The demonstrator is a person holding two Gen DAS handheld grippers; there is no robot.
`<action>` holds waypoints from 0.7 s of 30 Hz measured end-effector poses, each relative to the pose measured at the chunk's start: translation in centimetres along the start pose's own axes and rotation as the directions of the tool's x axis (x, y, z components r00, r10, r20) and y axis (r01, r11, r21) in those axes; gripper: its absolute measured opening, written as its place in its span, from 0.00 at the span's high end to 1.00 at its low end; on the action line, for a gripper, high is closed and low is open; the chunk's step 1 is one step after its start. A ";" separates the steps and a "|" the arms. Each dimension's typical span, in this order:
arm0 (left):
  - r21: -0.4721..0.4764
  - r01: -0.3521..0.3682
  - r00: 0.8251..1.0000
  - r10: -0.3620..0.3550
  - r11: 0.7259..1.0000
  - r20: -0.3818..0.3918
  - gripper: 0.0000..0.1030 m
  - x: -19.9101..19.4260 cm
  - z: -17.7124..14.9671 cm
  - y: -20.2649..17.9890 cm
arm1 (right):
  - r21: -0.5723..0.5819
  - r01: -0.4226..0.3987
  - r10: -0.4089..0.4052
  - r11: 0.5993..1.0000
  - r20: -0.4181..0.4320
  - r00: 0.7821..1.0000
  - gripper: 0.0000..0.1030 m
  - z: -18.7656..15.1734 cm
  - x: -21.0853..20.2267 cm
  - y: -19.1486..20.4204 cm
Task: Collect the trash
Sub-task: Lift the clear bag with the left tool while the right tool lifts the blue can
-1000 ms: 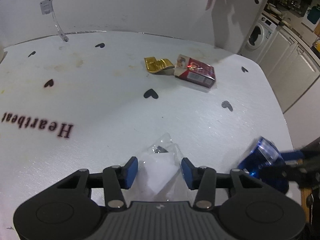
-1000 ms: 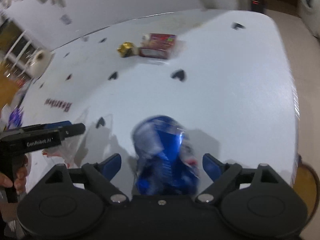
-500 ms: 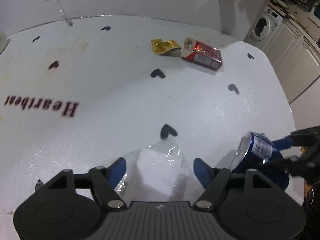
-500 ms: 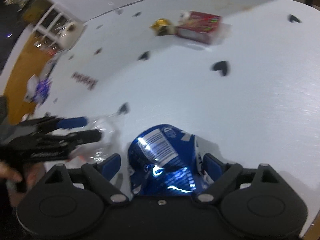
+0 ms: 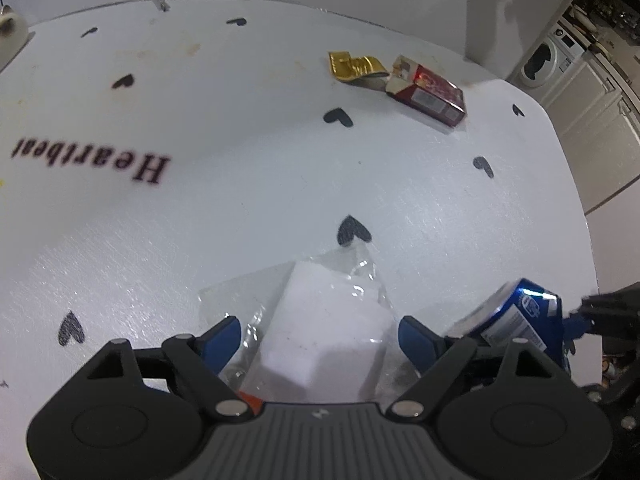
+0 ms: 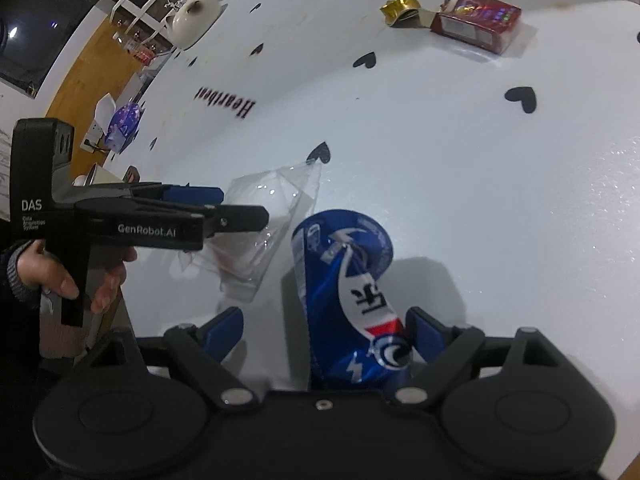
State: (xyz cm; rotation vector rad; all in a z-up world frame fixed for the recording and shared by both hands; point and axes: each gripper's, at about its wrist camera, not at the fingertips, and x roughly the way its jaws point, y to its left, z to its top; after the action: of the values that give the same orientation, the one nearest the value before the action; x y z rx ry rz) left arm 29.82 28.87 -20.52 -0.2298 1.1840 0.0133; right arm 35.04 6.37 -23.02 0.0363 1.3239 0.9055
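Blue can: crushed, lying just right of the plastic wrapper.
Plastic wrapper: clear, crumpled (white inside).
Red pack: open, far behind the wrapper.
Gold foil: beside the pack.

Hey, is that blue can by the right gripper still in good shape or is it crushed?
Crushed. The blue can is dented and creased along its side, its label buckled, between the open right gripper.

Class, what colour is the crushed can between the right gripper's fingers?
Blue with white and red markings; clearest in the right wrist view.
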 end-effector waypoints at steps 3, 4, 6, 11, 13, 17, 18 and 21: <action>-0.007 -0.007 1.000 0.007 1.000 -0.017 0.16 0.1 -0.1 0.0 | -0.027 0.005 -0.005 1.000 -0.008 1.000 0.21 0.6 0.2 0.5; -0.012 -0.007 1.000 0.007 1.000 -0.021 0.16 0.1 -0.2 0.0 | -0.040 0.008 -0.009 0.999 -0.014 1.000 0.24 0.8 0.3 0.8; -0.022 -0.015 0.999 0.014 1.000 -0.035 0.16 0.2 -0.2 0.0 | -0.069 0.026 -0.028 0.997 -0.030 0.999 0.27 1.1 0.7 1.4; -0.065 -0.072 0.994 0.066 0.995 -0.091 0.09 0.4 -0.3 0.3 | -0.107 0.116 -0.125 0.988 -0.083 0.989 0.56 1.1 2.1 2.5; -0.067 -0.078 0.992 0.071 0.995 -0.105 0.08 0.5 -0.4 0.4 | -0.102 0.131 -0.139 0.986 -0.080 0.987 0.56 0.7 2.1 2.7; -0.057 -0.089 0.988 0.081 0.994 -0.135 0.05 0.7 -0.6 0.2 | -0.079 0.164 -0.168 0.983 -0.044 0.985 0.56 -0.3 1.4 3.2; -0.055 -0.095 0.985 0.086 0.994 -0.150 0.02 1.0 -0.8 0.1 | -0.064 0.163 -0.166 0.984 -0.031 0.986 0.56 -0.5 1.2 3.3; -0.056 -0.101 0.983 0.091 0.993 -0.158 0.03 1.5 -1.2 0.1 | -0.019 0.168 -0.168 0.986 0.009 0.986 0.57 -1.0 0.6 3.4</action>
State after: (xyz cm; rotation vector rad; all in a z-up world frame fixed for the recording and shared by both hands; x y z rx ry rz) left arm 29.25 28.61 -22.36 -0.2332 1.3507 0.1198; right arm 32.34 8.55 -22.14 -0.0861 1.2910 0.7744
